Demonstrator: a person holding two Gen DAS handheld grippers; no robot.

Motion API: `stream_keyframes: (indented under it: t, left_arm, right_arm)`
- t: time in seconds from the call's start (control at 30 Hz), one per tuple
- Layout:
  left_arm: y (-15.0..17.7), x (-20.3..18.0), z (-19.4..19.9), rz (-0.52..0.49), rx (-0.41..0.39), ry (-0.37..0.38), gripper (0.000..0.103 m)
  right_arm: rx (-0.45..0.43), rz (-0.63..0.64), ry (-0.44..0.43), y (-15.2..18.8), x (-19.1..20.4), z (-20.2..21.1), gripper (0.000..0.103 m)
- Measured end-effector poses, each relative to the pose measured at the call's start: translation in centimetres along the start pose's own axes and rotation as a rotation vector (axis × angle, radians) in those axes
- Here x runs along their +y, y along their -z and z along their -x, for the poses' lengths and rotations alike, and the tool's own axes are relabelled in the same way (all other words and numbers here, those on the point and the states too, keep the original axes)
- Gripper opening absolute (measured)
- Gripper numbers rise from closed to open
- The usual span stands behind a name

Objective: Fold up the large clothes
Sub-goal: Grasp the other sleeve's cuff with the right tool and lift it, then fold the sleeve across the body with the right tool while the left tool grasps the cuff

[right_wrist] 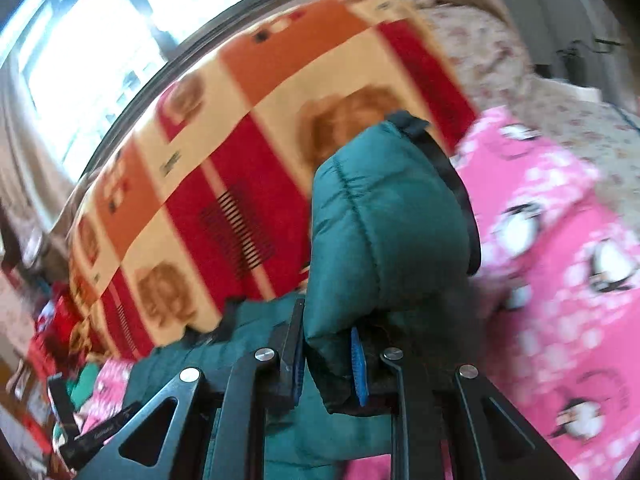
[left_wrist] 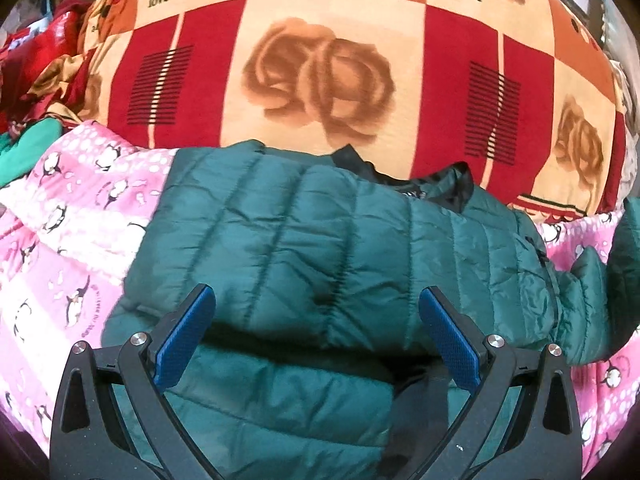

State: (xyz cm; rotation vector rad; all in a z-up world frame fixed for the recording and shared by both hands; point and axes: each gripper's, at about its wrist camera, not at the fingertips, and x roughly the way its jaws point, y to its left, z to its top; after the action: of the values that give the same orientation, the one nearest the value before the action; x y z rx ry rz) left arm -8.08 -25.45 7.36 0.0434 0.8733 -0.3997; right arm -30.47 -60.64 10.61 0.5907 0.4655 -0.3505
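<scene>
A dark green quilted puffer jacket [left_wrist: 320, 248] lies spread across a pink penguin-print blanket [left_wrist: 68, 240], its black-lined collar toward the far side. My left gripper [left_wrist: 316, 312] hovers just above the jacket's near part, jaws wide apart with nothing between the blue pads [left_wrist: 184, 340]. In the right wrist view my right gripper [right_wrist: 326, 360] is shut on a padded green sleeve [right_wrist: 380, 220] of the jacket, which stands up lifted from between the pads. The sleeve's cuff, edged in black, points away from me. This view is blurred.
A large orange, red and cream blanket [left_wrist: 320, 60] with rose prints and "love" lettering rises behind the jacket. Crumpled red and green clothes [left_wrist: 36, 80] pile up at the far left. A bright window [right_wrist: 100, 40] and a floral-print cover [right_wrist: 520, 80] show in the right wrist view.
</scene>
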Motion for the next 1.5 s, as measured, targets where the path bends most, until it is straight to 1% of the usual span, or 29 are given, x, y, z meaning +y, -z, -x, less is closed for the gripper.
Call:
stream_keyframes:
  t: [0.03,0.13,0.27,0.33,0.47,0.57,0.63,0.67,0.7,0.73,0.77,0.8,0.9,1.0,1.03,1.13,1.2,1.37,1.43,1.5]
  left_arm:
    - [0.0,0.3,0.1,0.003,-0.002,-0.004,0.102]
    - [-0.2,1.5,0.3,0.026,-0.003,-0.01,0.102]
    - [-0.3,3.2,0.4,0.08,-0.004,-0.013,0.102]
    - [-0.2,3.9,0.4,0.099,-0.004,-0.012,0.102]
    - [-0.1,4.9,0.2,0.114,0.005,-0.019,0.102]
    - [0.2,5.5,-0.1,0.123,0.02,-0.021,0.102]
    - [0.3,5.8,-0.3,0.134,0.03,-0.015,0.102]
    - [0.3,5.8,-0.3,0.139,0.032,-0.012,0.102]
    - [0.4,6.0,-0.3,0.147,0.033,-0.007,0.102]
    - [0.4,6.0,-0.3,0.152,0.033,-0.002,0.102]
    - [0.4,6.1,-0.2,0.16,0.033,0.007,0.102]
    - [0.4,6.2,-0.2,0.168,0.033,0.015,0.102]
    - [0.4,6.5,0.0,0.207,0.038,0.043,0.102]
    - [0.6,6.5,0.3,0.255,0.033,0.09,0.102]
    - [0.7,6.5,0.5,0.272,0.031,0.102,0.102]
    - [0.8,6.0,0.4,0.292,0.048,0.12,0.102]
    - [0.9,5.4,0.5,0.287,0.057,0.129,0.102]
    - [0.8,2.7,1.0,0.234,0.043,0.142,0.102]
    - [0.6,1.7,0.9,0.212,0.034,0.135,0.102]
    - [0.6,0.4,0.2,0.184,0.056,0.13,0.102]
  right_arm:
    - [0.009,0.008,-0.01,0.2,0.5,-0.5,0.018]
    - [0.055,0.06,-0.061,1.7,3.7,-2.2,0.018]
    - [0.121,0.13,-0.116,3.9,7.8,-4.3,0.018]
    - [0.152,0.152,-0.133,5.0,9.1,-5.4,0.018]
    - [0.245,0.193,-0.168,7.9,11.8,-8.6,0.018]
    - [0.317,0.223,-0.182,10.1,13.2,-10.9,0.018]
    - [0.359,0.249,-0.159,11.4,13.7,-12.0,0.019]
    - [0.371,0.266,-0.147,11.8,14.0,-12.3,0.024]
    - [0.372,0.279,-0.158,11.9,14.2,-12.1,0.04]
    - [0.372,0.286,-0.179,11.8,14.4,-11.8,0.05]
    - [0.375,0.292,-0.19,11.7,14.4,-11.4,0.064]
    - [0.376,0.304,-0.196,11.4,14.4,-10.8,0.067]
    - [0.353,0.324,-0.209,10.0,14.3,-8.8,0.067]
    - [0.296,0.303,-0.217,8.3,13.1,-6.5,0.067]
    - [0.279,0.299,-0.209,8.0,12.8,-6.0,0.067]
    - [0.199,0.29,-0.149,7.0,11.4,-4.6,0.07]
    - [0.166,0.271,-0.136,6.8,10.7,-4.1,0.07]
    - [0.096,0.202,-0.147,6.4,8.9,-3.6,0.07]
    - [0.097,0.201,-0.133,6.2,8.8,-3.8,0.07]
    - [0.093,0.207,-0.138,5.9,8.5,-3.4,0.07]
